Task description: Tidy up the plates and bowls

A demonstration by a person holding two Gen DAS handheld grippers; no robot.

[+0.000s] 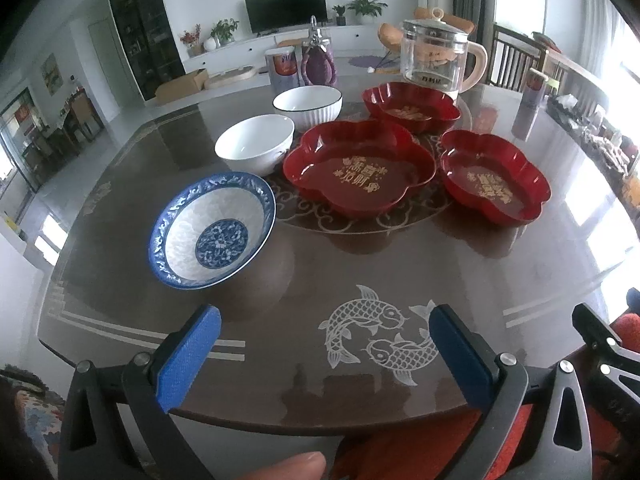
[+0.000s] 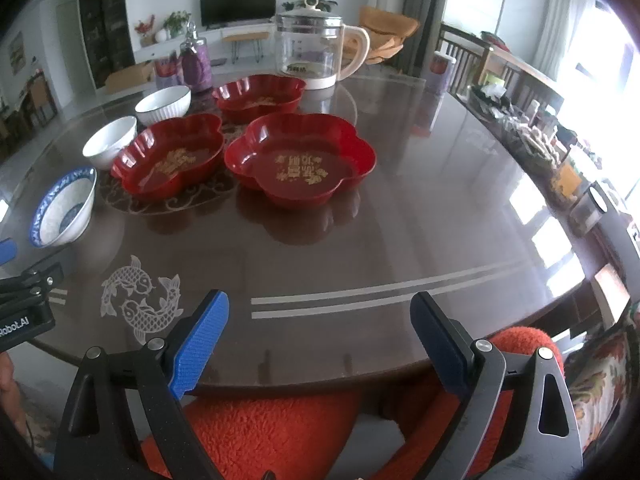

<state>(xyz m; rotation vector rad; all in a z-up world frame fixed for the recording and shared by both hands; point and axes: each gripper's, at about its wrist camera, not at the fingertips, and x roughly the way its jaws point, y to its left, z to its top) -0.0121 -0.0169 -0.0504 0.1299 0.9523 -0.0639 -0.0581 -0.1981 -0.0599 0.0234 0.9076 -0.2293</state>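
Red flower-shaped plates (image 1: 358, 168), three, sit beside three separate bowls (image 1: 212, 230) on the table (image 1: 360, 264). Left gripper (image 1: 325, 354) and right gripper (image 2: 320, 344) both gape wide, empty.

Daylight enters from blown-out windows (image 2: 600, 92) at right, casting glare patches across the glossy table (image 2: 400, 200); fisheye bending and dark vignetting mark all corners, focus slightly soft.

Glass kettle (image 1: 434, 56), perhaps purple jar (image 1: 318, 62)
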